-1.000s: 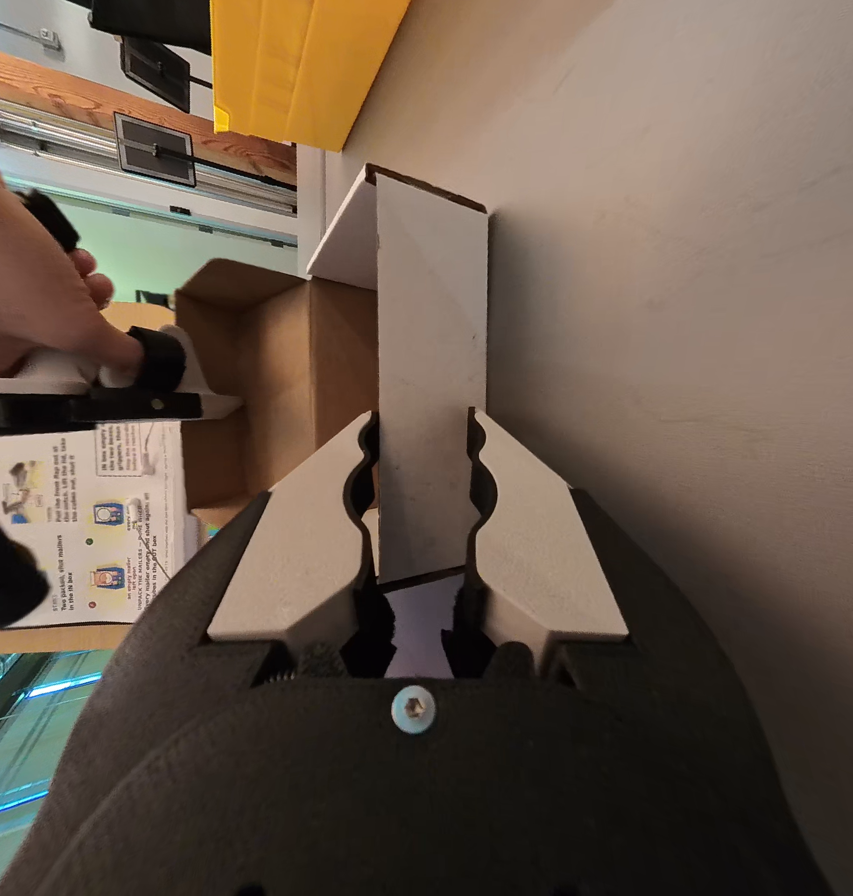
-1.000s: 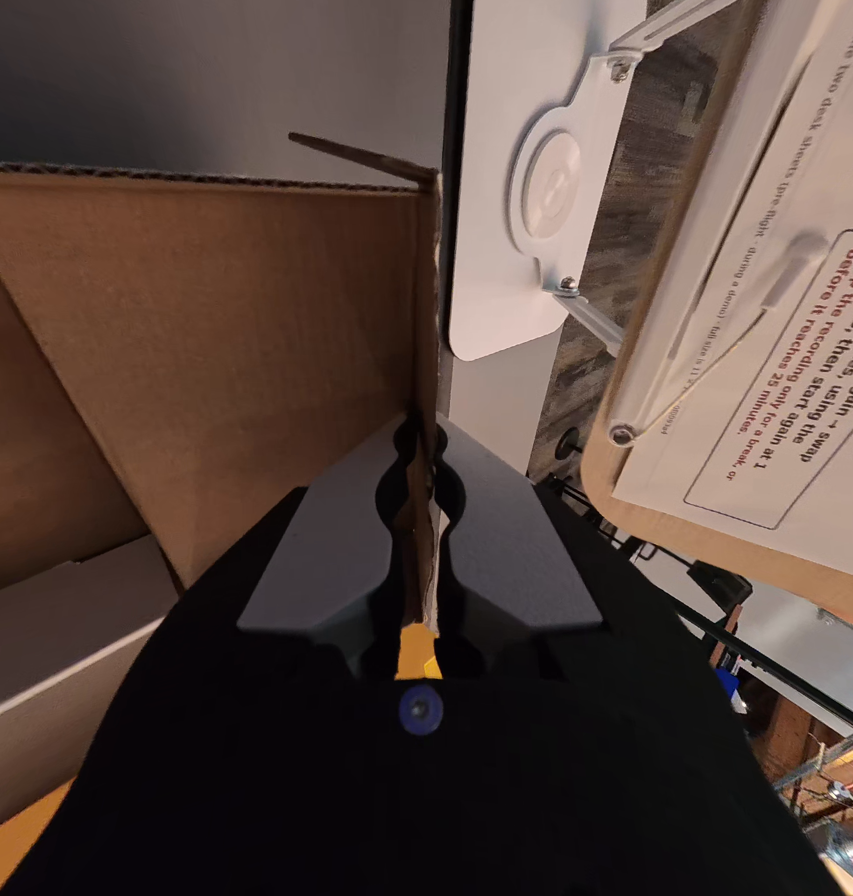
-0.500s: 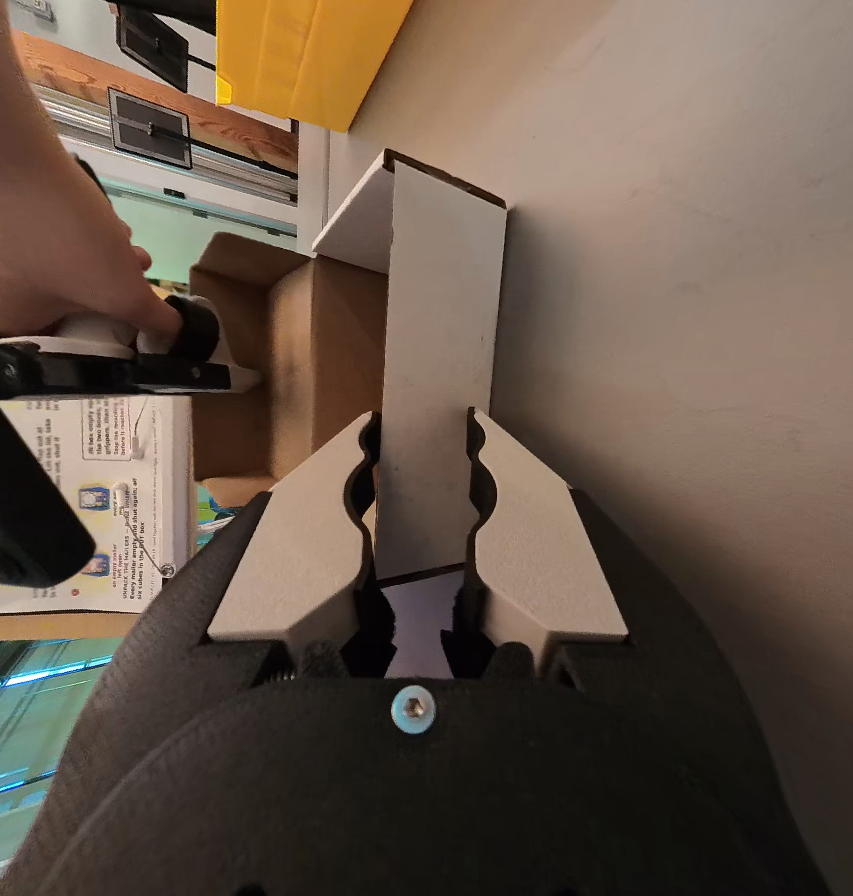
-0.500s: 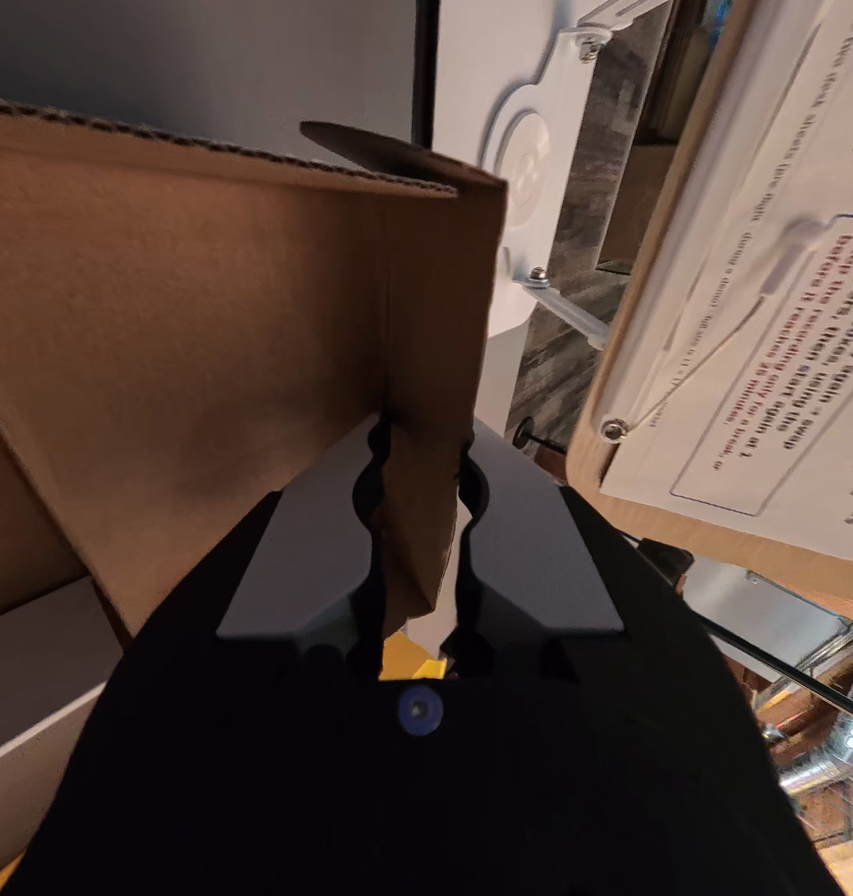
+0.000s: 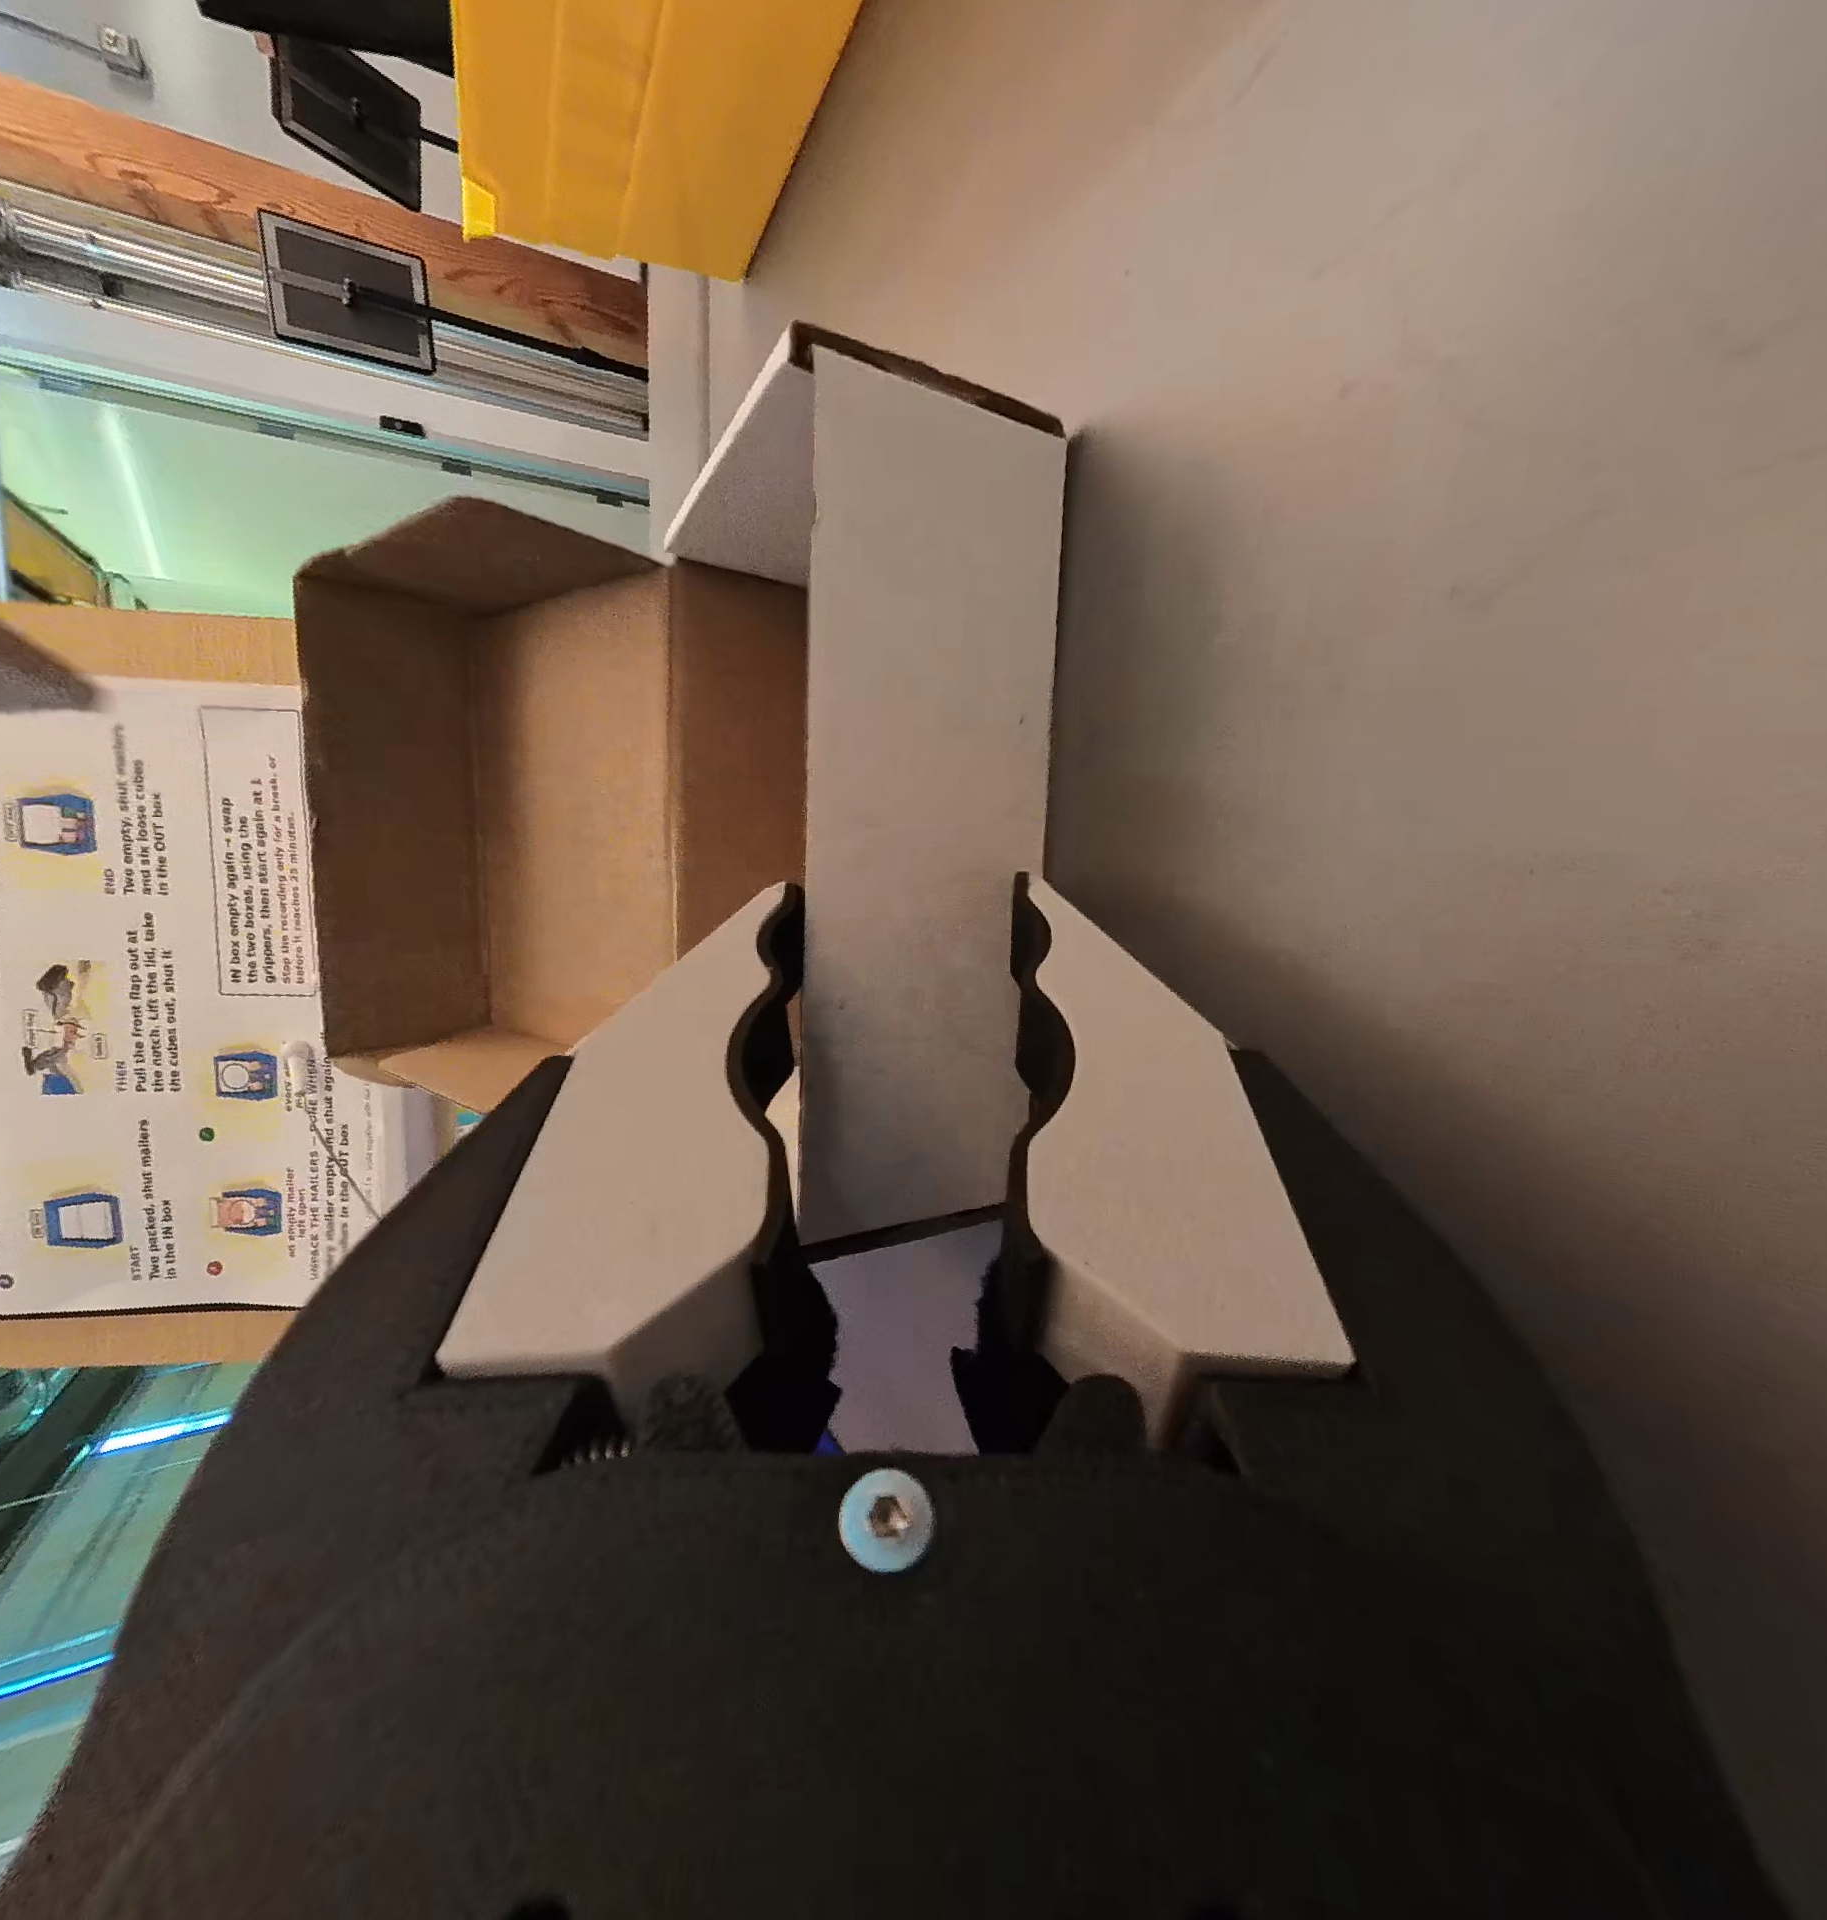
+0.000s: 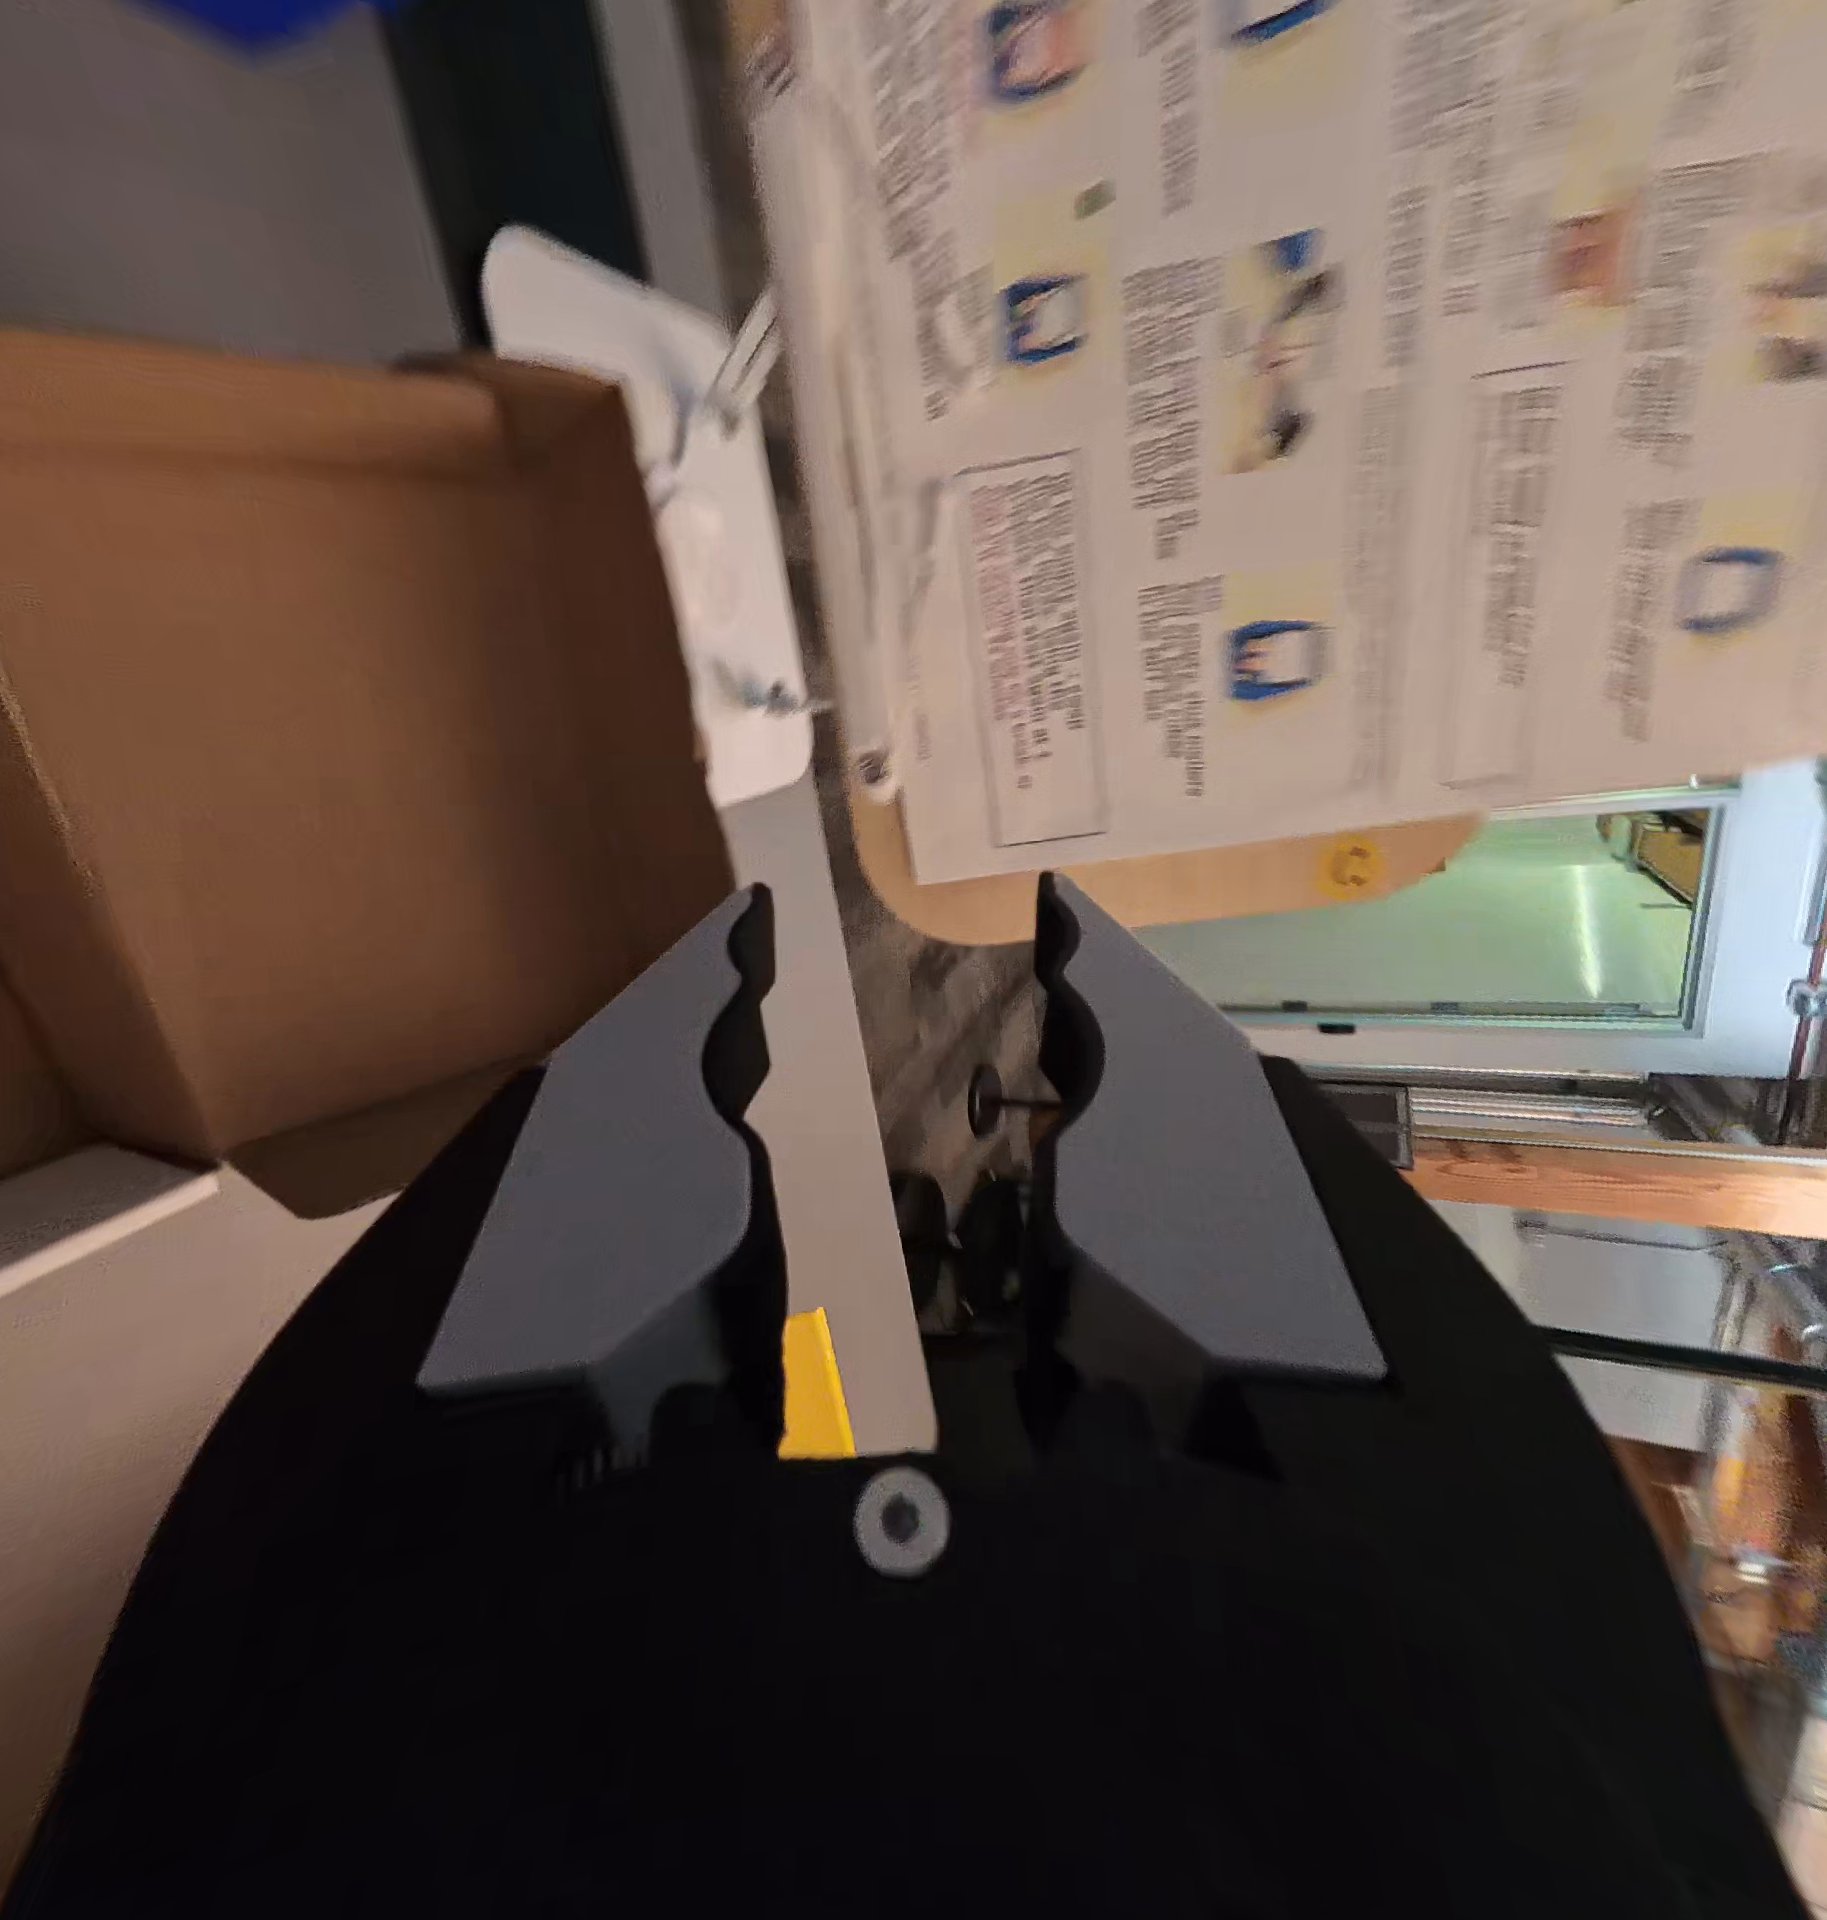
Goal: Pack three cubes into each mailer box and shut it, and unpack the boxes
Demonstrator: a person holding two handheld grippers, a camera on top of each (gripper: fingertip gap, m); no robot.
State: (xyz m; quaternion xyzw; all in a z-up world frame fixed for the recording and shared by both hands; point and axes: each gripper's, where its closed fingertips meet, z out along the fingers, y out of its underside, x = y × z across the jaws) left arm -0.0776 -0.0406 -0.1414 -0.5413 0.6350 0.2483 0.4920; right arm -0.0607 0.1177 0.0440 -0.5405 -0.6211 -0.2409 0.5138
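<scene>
Right gripper point(image 6: 904, 894) let go of brown flap, fingers spread; left gripper point(image 5: 904, 894) clamps white mailer box point(image 5: 924, 790).

— Mailer box point(image 5: 924, 790)?
— White outside, brown cardboard inside, lying open on the grey surface; lid panel seen edge-on, tray open to the left.
— Contents?
— Tray bare; no cubes visible.
</scene>
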